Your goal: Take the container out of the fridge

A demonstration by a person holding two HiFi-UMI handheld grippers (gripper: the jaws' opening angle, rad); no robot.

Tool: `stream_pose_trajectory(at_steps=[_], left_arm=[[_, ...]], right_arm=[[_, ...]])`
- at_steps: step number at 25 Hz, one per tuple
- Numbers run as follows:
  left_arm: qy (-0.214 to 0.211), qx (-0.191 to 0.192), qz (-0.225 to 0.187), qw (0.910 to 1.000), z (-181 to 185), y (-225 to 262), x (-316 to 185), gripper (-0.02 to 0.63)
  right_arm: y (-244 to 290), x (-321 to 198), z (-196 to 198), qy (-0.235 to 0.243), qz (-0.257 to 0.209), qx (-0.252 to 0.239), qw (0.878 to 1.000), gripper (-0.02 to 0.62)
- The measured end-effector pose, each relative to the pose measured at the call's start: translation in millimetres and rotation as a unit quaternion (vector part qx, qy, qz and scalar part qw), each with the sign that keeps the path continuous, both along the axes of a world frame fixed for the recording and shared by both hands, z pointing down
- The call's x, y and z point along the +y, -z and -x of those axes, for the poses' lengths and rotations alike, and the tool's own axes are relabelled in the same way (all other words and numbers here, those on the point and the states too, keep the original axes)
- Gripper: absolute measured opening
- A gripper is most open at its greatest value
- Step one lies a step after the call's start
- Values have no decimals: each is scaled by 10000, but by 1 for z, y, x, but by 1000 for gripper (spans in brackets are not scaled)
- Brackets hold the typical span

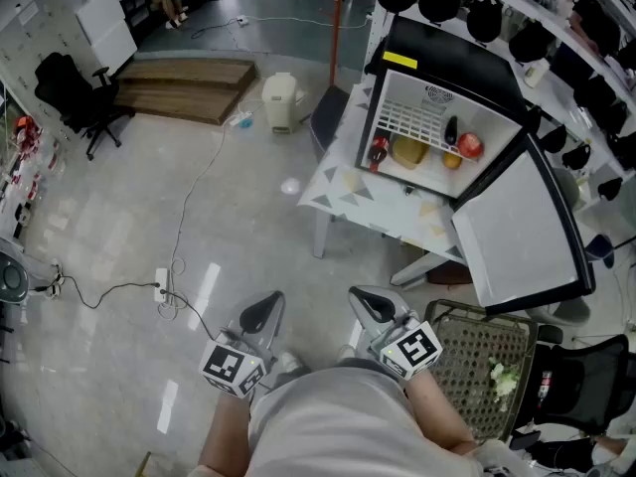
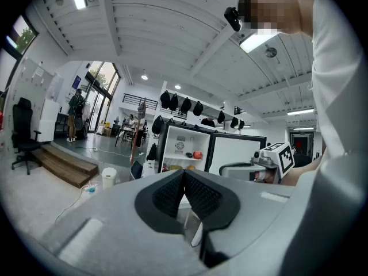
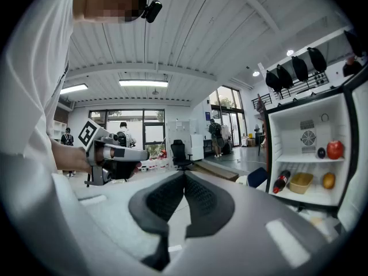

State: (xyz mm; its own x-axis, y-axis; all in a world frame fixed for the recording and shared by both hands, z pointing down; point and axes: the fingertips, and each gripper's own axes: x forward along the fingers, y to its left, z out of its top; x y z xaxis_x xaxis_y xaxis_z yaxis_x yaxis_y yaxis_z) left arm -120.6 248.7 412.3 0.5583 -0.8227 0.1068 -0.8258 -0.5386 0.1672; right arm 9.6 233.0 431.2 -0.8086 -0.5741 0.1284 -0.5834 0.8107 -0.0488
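Container (image 1: 409, 151), a shallow tan tub, sits on the lower shelf of the open mini fridge (image 1: 443, 60) in the upper right of the head view. A red-capped dark bottle (image 1: 379, 150) leans just to its left. An orange fruit (image 1: 452, 161) lies to its right, with a red apple (image 1: 470, 145) and a small dark fruit (image 1: 450, 130) on the wire shelf above. The fridge stands on a white table (image 1: 343, 189) with grey triangle marks, and its door (image 1: 517, 229) hangs wide open toward the lower right of the frame.

Both grippers are low in the frame, close to the person's body and well apart from the fridge. The left gripper (image 1: 263, 311) has its jaws clenched together, pad tips meeting, with nothing between them. The right gripper (image 1: 370, 304) is the same, pads pressed tip to tip and empty.

On the floor in the upper middle of the head view stands a small white bin (image 1: 281, 101), beside a low wooden platform (image 1: 184, 87). A black office chair (image 1: 70, 92) is at the upper left.
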Motion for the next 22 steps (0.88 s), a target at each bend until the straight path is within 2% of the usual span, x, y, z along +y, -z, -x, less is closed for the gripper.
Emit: stream_pose_trajectory(at_steps=[10,16,22], left_arm=[[97,-44,-44,9999,52,1,10,8],[219,31,-121,9997,94,3,18,8],[307,116,-224,9992,121,-4,8,8]], right_arm=[[4,6,29,-170,-156,215,9995,3],[12,2,44,-478,-232,69,9986,3],[1,2,50,-656,-229,423,9967,3]])
